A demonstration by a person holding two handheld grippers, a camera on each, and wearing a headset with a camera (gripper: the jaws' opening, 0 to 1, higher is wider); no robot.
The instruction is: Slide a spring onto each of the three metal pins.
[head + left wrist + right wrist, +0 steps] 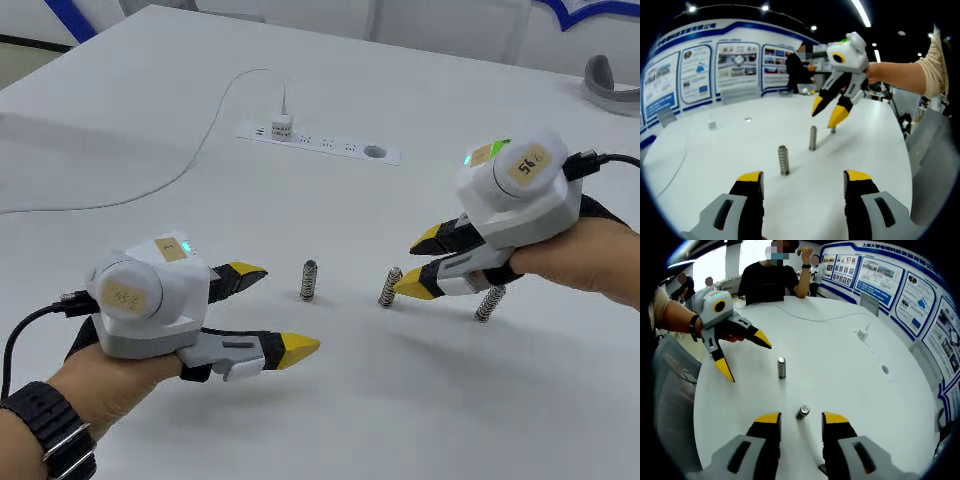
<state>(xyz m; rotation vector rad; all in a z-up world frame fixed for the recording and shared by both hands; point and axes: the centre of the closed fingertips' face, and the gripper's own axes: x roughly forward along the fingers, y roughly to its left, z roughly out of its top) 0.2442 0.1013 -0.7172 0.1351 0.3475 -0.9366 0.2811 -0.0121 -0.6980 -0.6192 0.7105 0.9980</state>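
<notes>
Nearest the person, the left gripper (272,310) hovers low over the white counter (400,400). Its jaws are spread wide with nothing between them, and it sits to the near left of the middle spring (389,287), well apart from it. In the left gripper view those open jaws point toward the left spring (784,160), which stands just ahead of the yellow tips and is not between them. Three springs stand upright in a row on the counter, with the left spring close to the middle spring on one side and the right spring (489,302) on the other. The right gripper (418,265) reaches in from the right of the middle spring, its jaws parted and empty and its lower tip just beside that spring. In the right gripper view the middle spring stands between the two tips, touching neither, and a round metal end shows at its top. Far beyond the middle spring lie a power strip (320,142) and a thin cable (196,155).
</notes>
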